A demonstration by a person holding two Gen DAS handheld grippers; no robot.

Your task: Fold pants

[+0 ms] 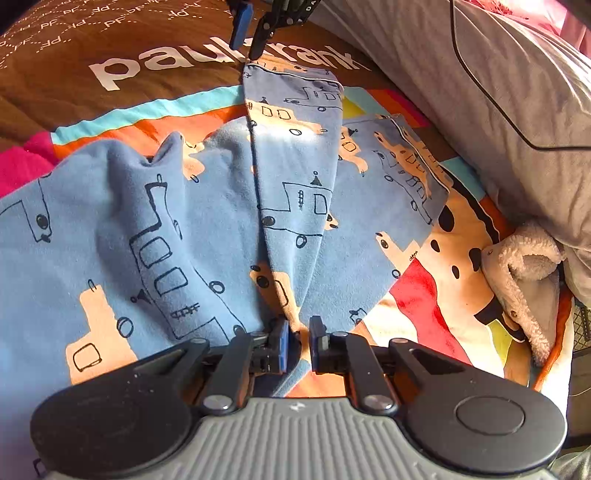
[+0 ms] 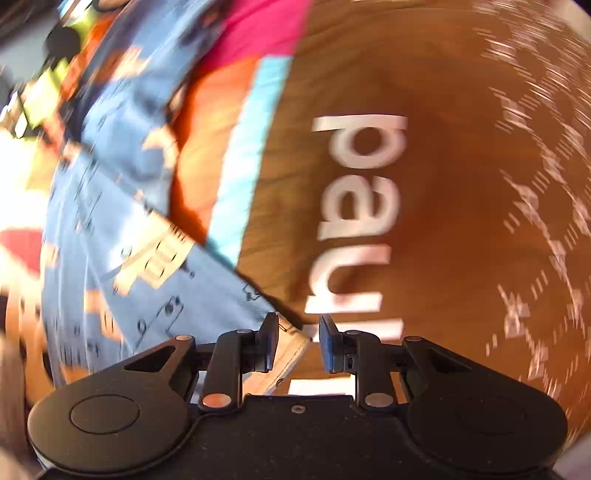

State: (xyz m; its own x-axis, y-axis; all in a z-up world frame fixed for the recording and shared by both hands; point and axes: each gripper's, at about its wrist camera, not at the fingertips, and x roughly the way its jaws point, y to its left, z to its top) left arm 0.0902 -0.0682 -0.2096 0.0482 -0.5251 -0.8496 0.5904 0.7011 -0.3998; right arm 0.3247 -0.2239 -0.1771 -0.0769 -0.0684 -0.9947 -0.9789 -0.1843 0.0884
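Observation:
The pants (image 1: 177, 221) are light blue with orange and dark train drawings. They lie crumpled on a bedspread. One leg (image 1: 295, 155) is stretched taut between my two grippers. My left gripper (image 1: 298, 343) sits at its near end, jaws a little apart with a fold of cloth between them. My right gripper (image 1: 246, 33) shows at the top of the left wrist view, above the leg's hem. In the blurred right wrist view my right gripper (image 2: 298, 341) is open, with the hem corner (image 2: 284, 354) by its left finger.
The bedspread is brown with white lettering (image 1: 155, 62) and has a bright multicolour panel (image 1: 443, 266). A grey pillow (image 1: 498, 92) with a black cable lies at the right. A fluffy beige item (image 1: 528, 280) lies beside it.

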